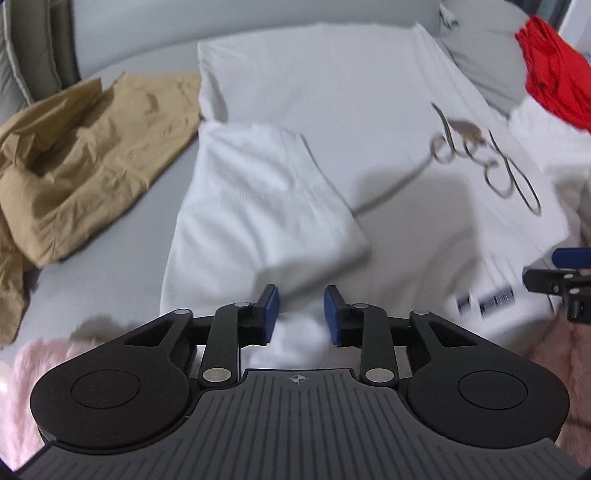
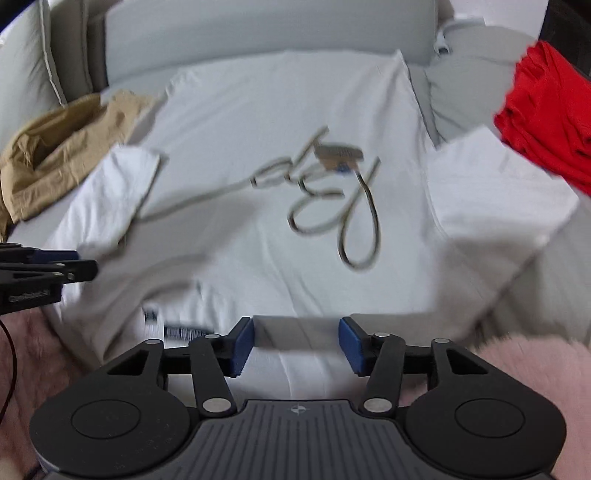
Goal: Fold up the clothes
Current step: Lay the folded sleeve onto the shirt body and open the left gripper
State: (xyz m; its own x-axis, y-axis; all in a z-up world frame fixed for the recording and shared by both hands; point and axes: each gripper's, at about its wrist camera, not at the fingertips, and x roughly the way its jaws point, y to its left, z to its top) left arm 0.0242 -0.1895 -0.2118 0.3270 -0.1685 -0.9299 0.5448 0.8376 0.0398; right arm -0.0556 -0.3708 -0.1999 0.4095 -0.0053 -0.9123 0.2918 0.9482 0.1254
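On the grey sofa seat [image 2: 258, 33] a white T-shirt [image 2: 280, 110] lies spread flat, script lettering [image 2: 332, 199] on its chest facing up and its collar end nearest the camera, where a small printed label [image 2: 177, 330] shows. In the left wrist view the shirt's sleeve [image 1: 258, 199] on that side lies folded in over the body; in the right wrist view the other sleeve [image 2: 491, 192] lies out to the side, flat. The left gripper [image 1: 301, 314] hangs low over the near edge of the shirt by the folded sleeve, its jaws spread with cloth between them but not pinched. The right gripper [image 2: 295, 345] hangs over the collar edge, its jaws likewise spread wide and holding nothing. Both pictures are blurred, so fine creases are hard to read. Judging by one sleeve in and one out, the shirt looks part-folded, with the side folds in hand; the likely next move calls for closing on the shoulder and hem of the out-lying side and carrying it across without dragging the body of the shirt askew. Around the shirt, tan trousers [image 1: 74, 155] lie crumpled on the seat just beside its folded side, a red garment [image 2: 546, 118] sits in a heap at the far corner, and a grey cushion [image 1: 484, 66] rests behind. A pink fluffy cloth [image 2: 532, 365] edges the front of the seat.
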